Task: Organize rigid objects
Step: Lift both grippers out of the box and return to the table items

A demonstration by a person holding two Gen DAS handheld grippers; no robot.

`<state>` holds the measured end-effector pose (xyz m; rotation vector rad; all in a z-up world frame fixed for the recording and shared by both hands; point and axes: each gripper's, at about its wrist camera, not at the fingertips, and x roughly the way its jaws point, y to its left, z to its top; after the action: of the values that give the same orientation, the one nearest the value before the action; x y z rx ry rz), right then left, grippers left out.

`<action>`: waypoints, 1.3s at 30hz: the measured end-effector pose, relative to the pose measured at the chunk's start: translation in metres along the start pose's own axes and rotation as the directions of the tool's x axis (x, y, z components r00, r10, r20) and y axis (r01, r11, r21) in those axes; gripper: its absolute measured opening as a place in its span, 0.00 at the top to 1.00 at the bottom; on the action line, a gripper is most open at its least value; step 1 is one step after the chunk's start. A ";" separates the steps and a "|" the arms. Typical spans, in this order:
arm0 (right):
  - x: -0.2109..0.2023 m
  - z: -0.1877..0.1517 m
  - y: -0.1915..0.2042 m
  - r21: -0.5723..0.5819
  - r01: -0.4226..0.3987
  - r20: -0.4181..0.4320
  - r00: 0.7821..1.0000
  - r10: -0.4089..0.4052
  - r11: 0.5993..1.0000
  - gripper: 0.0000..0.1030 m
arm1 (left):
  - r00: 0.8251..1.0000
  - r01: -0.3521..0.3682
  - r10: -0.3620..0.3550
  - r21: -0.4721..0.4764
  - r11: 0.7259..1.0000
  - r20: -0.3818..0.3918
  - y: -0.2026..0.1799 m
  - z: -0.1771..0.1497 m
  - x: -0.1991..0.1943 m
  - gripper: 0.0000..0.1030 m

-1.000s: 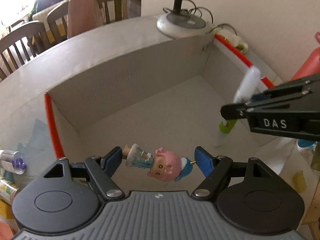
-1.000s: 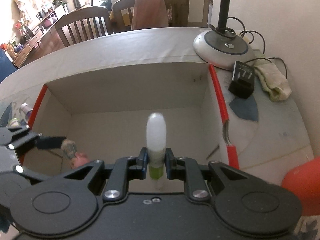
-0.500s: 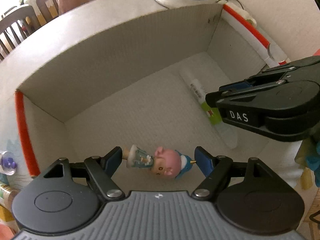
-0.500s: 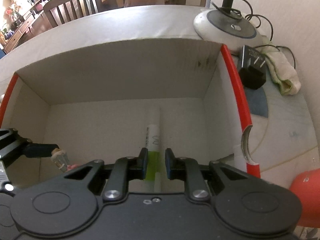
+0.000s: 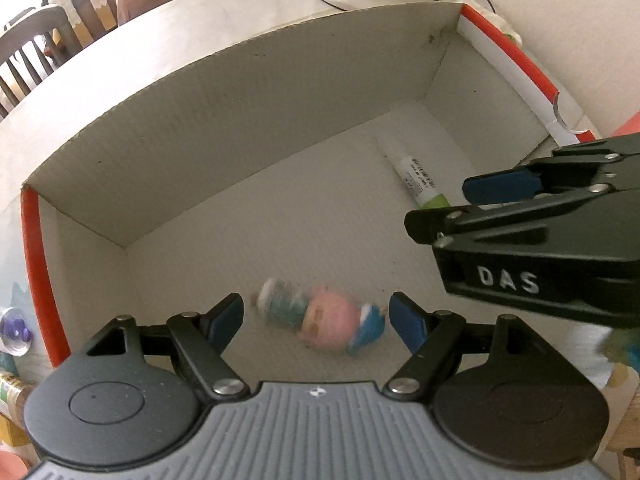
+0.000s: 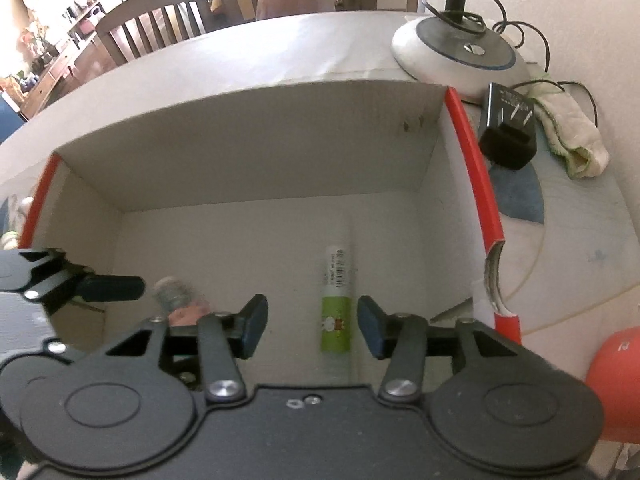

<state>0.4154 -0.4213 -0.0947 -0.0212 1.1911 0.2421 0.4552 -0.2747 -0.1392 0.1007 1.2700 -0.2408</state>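
Cardboard box (image 5: 248, 128) with red-trimmed side edges sits open on the pale table (image 6: 256, 48), and both tools reach down into it. The right tool (image 6: 312, 326) has just been opening; its blue-padded fingers (image 6: 252, 326) now stand apart on either side of a white tube with a green label (image 6: 338, 300), touching neither side of it. That tube lies flat on the box floor, lengthwise toward the far wall, close to the right-hand wall. In the left wrist view the same tube (image 5: 420, 178) shows partly behind the right tool's black body, which carries white lettering.

The left tool (image 5: 316, 322) also has its fingers (image 5: 224, 322) spread wide, and between them lies a small toy figurine (image 5: 320, 318) with a pink head, a blue cap and a teal body. It is blurred, lies on its side across the gap, and neither pad presses on it. From the right wrist view only part of the figurine (image 6: 176, 296) shows, just beside the left tool's fingertip.

Outside the box, a round white lamp base (image 6: 460, 54) with a dark pole stands at the far right corner, with a black power adapter (image 6: 508, 136) and a crumpled cloth (image 6: 572, 148) just beside it. Wooden chairs (image 6: 156, 32) stand beyond the table.
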 end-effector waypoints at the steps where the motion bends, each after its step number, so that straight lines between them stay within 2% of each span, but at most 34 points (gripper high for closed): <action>1: -0.003 0.000 0.000 0.000 -0.004 0.008 1.000 0.004 1.000 0.47 | 1.000 -0.001 0.001 -0.001 1.000 0.003 0.000 0.000 -0.001 0.22; 10: -0.033 -0.002 0.004 0.006 -0.052 0.069 0.996 0.052 0.999 0.37 | 0.996 0.026 -0.023 -0.029 0.999 0.083 0.001 -0.012 -0.028 0.22; 14: -0.052 -0.004 0.008 -0.005 -0.080 0.106 0.991 0.080 0.997 0.35 | 0.990 0.032 -0.027 -0.037 0.999 0.136 0.000 -0.022 -0.047 0.22; 21: -0.088 -0.014 0.026 -0.039 -0.112 0.180 0.977 0.118 0.993 0.25 | 0.978 0.028 -0.013 -0.069 0.997 0.210 0.000 -0.032 -0.079 0.22; 39: -0.150 -0.062 0.080 -0.118 -0.199 0.276 0.935 0.224 0.973 0.16 | 0.939 0.047 0.017 -0.176 0.983 0.344 0.035 -0.110 -0.157 0.22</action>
<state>0.2901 -0.3788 0.0291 0.0644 0.8910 0.4722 0.3179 -0.1985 -0.0243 -0.1058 0.9371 -0.1464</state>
